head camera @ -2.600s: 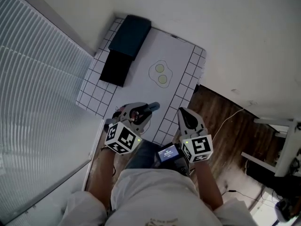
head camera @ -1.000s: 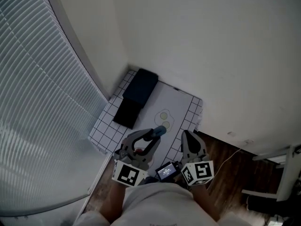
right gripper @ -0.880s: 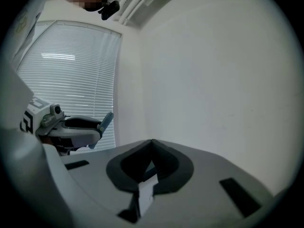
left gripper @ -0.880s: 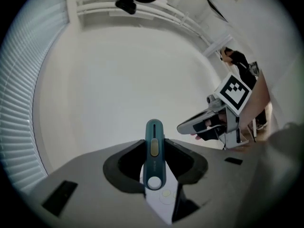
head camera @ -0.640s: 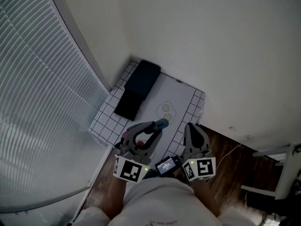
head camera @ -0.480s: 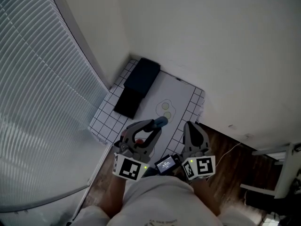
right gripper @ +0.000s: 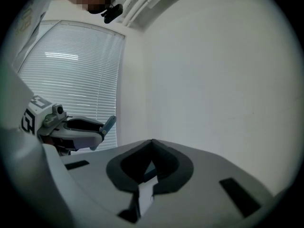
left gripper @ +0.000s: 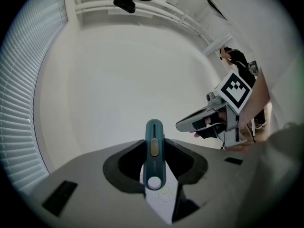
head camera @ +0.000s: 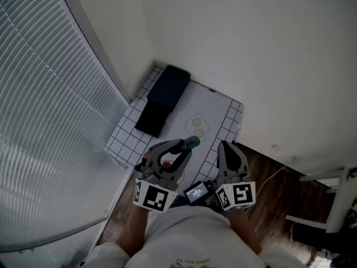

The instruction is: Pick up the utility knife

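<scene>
The left gripper (head camera: 179,149) pinches the teal utility knife (head camera: 190,143) above the gridded table (head camera: 125,133), with the knife's nose jutting past the jaw tips toward one o'clock. At its three o'clock, the right gripper (head camera: 225,146) hangs with its jaws pressed together on nothing. A black box (head camera: 167,88) lies at eleven o'clock.

I'm looking at a small tabletop (head camera: 125,134) set in the room's corner, gridded in black along its edges and plain in the middle, where an outline holding two pale yellow circles (head camera: 196,126) is drawn. A dark blue box (head camera: 169,87) lies along its far left side, with a flat black piece (head camera: 149,120) right at the box's near end. Slatted blinds (head camera: 50,105) fill my left, a bare white wall (head camera: 256,49) stands behind, and dark wooden floor (head camera: 268,190) shows on the right
</scene>
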{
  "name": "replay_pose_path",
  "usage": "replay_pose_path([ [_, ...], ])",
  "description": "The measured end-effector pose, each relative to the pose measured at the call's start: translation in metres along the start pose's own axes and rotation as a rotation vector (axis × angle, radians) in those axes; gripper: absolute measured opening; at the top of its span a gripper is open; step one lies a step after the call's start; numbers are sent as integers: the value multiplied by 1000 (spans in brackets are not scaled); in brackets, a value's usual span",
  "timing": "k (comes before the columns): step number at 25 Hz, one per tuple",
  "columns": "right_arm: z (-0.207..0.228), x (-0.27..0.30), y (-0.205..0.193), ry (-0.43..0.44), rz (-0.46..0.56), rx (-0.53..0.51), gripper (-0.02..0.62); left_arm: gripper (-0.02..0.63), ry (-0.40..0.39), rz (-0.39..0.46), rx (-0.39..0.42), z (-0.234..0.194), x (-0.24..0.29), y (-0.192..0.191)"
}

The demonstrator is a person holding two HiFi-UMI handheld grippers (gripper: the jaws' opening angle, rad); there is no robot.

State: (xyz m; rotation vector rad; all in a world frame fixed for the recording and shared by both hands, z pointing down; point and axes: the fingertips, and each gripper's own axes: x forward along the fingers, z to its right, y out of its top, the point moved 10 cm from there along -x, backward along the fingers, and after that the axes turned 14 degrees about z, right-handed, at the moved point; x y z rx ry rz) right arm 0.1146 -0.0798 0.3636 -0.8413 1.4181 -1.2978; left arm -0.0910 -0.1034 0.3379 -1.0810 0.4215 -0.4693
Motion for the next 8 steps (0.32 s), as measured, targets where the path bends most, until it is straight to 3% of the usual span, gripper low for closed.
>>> replay_pose_path([
  [8,-4,-3,-4,2,-15,1,6,135,-21,-9,17,2,0,-1],
])
